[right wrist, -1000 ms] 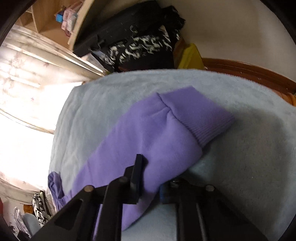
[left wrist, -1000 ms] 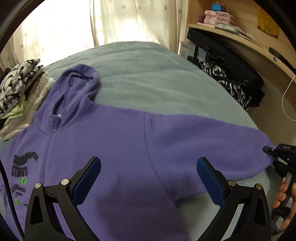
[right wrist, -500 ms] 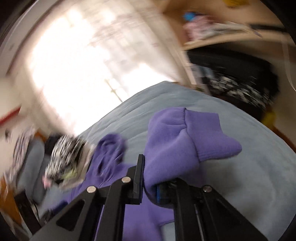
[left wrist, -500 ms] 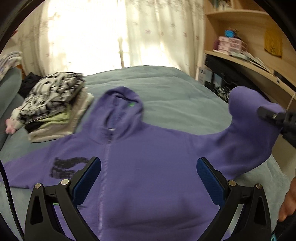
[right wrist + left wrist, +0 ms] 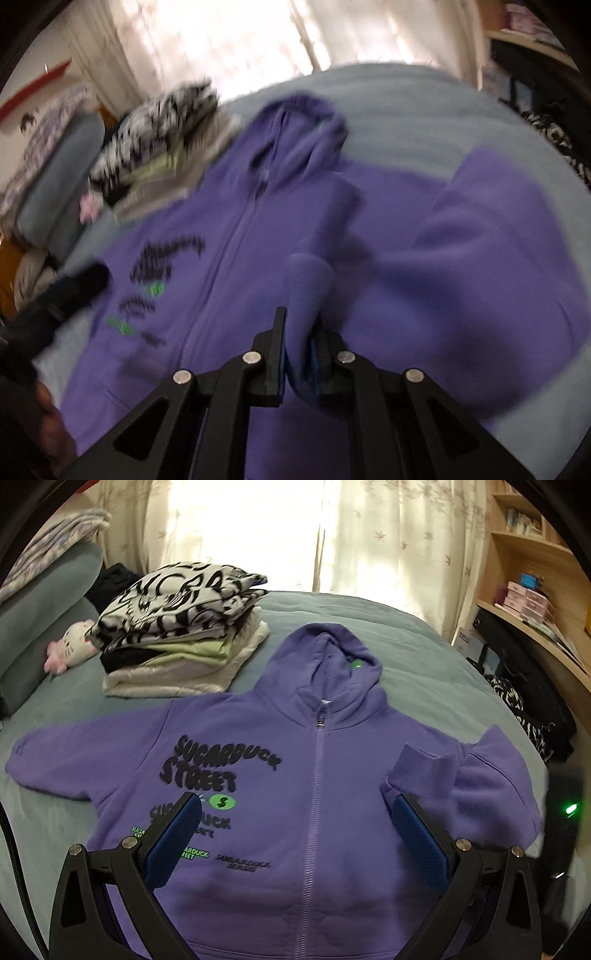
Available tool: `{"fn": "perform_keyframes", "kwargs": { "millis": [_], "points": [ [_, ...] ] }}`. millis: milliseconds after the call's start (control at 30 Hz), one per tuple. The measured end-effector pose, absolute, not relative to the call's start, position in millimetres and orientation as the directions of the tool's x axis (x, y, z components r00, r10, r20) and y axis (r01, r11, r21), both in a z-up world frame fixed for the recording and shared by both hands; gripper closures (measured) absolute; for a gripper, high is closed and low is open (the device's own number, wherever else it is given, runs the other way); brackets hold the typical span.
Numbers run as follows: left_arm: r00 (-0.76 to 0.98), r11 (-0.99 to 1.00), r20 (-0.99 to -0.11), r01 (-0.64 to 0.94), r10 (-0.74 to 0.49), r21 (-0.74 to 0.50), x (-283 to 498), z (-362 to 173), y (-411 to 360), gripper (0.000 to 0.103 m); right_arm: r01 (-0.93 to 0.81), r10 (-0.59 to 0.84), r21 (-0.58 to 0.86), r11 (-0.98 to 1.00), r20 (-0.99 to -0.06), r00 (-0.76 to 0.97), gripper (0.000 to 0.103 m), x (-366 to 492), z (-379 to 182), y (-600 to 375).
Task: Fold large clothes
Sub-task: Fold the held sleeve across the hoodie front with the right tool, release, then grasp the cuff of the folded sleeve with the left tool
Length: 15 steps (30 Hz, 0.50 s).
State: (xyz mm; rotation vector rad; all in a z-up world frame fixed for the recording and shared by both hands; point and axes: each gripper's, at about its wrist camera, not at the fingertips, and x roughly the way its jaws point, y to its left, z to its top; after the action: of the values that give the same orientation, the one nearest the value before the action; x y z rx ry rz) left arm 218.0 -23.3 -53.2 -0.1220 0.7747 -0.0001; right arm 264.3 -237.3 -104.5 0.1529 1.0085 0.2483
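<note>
Carried across since a second ago, the purple fleece sleeve (image 5: 306,280) that lay stretched out toward the bed's edge now sits folded over the chest of the purple zip-up fleece hoodie (image 5: 314,775), its ribbed cuff (image 5: 417,764) resting just beyond the right blue pad of the left tool (image 5: 295,834). That left tool has also swung along the garment, so the zip now runs up between its pads.

Nearest to the right tool (image 5: 299,354), a fold of the sleeve stands between its black fingers (image 5: 277,350); the jaws are narrow and easing apart, with the cloth still pinched between the pads. Far to its left, a blurred dark shape with a bit of a hand (image 5: 48,406) below it sits at the frame's edge.

The left tool hangs released, jaws wide, with nothing between them, above the lower front of the hoodie. Just ahead of it are the black and green printed letters (image 5: 218,771), then the zip pull and the hood (image 5: 332,657), lying flat on the grey-blue bed cover (image 5: 417,657).

Farther ahead and to the left, a stack of folded clothes (image 5: 177,638) topped by a black-and-white patterned piece rests on the bed, a small pink-and-white plush toy (image 5: 70,646) beside it. At far right, wooden shelves (image 5: 535,602) hold small pink boxes (image 5: 524,598); their contents cannot be made out.
</note>
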Motion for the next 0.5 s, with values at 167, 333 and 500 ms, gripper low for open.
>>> {"fn": "perform_keyframes", "kwargs": {
  "millis": [167,333,500],
  "points": [
    [0.689,0.988,-0.721,-0.051,-0.071,-0.145,220.5,-59.3,-14.9,0.001,-0.148,0.283,0.241,0.959,-0.825,0.49,0.066,255.9,-109.1,-224.3],
    [0.677,0.983,-0.728,-0.033,-0.11,-0.179,220.2,-60.0,-16.2,0.001,-0.16,0.311,0.267,0.95,-0.8,0.513,0.058,236.7,-89.4,-229.2],
    [0.635,0.962,-0.744,-0.002,-0.208,-0.272,218.1,-66.2,-13.0,0.001,-0.158,0.313,0.271,0.949,-0.78,0.542,0.058,213.6,-75.9,-242.9]
  ]
}}
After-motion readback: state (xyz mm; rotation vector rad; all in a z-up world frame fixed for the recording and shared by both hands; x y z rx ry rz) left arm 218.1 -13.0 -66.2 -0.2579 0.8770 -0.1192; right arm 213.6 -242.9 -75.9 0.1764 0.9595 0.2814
